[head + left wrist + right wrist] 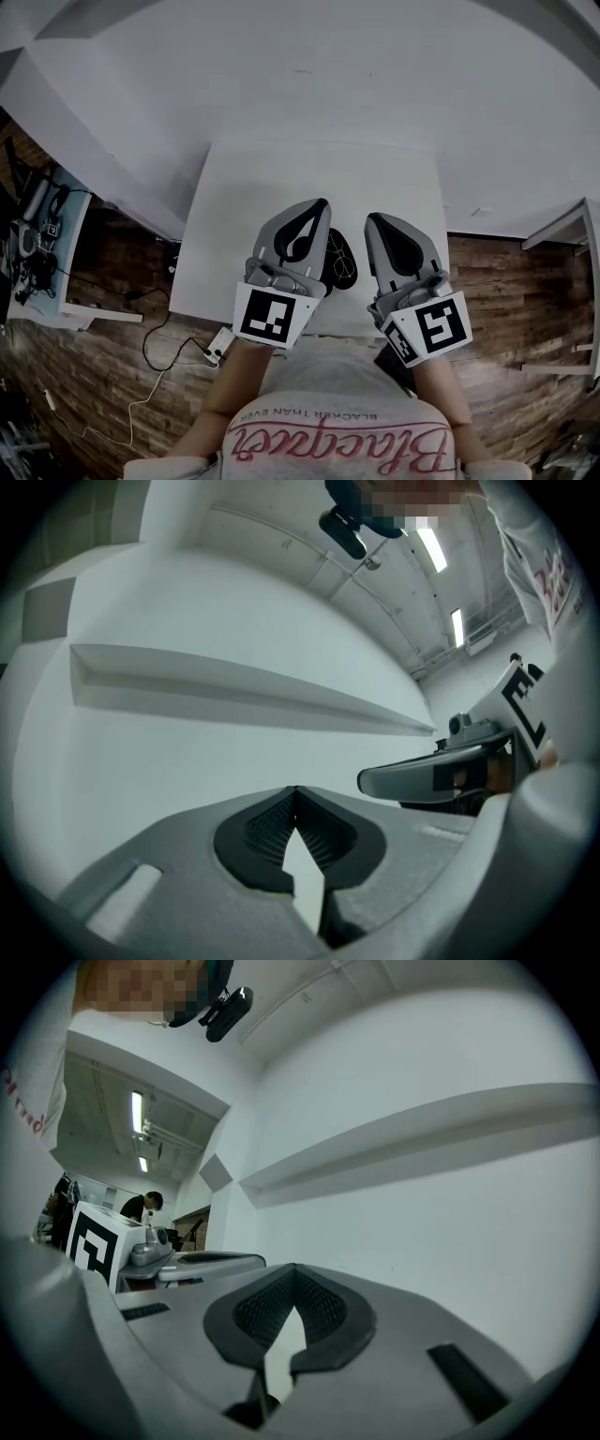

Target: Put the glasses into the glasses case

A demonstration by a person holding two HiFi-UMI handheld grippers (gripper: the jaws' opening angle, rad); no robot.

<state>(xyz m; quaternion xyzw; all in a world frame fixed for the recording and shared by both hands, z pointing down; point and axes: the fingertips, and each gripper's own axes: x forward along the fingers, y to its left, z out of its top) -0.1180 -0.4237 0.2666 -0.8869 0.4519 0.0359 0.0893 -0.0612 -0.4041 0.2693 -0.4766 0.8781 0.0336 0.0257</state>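
Left gripper and right gripper hover side by side over the white table. Both have their jaws pinched tip to tip on nothing. A dark oval shape lies between them on the table: glasses or case, I can't tell.

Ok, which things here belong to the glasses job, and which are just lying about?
For the job: glasses on the white table; left claw and right claw, both shut and empty. No case can be made out.
Lying about: power strip on the floor; cluttered side desk.
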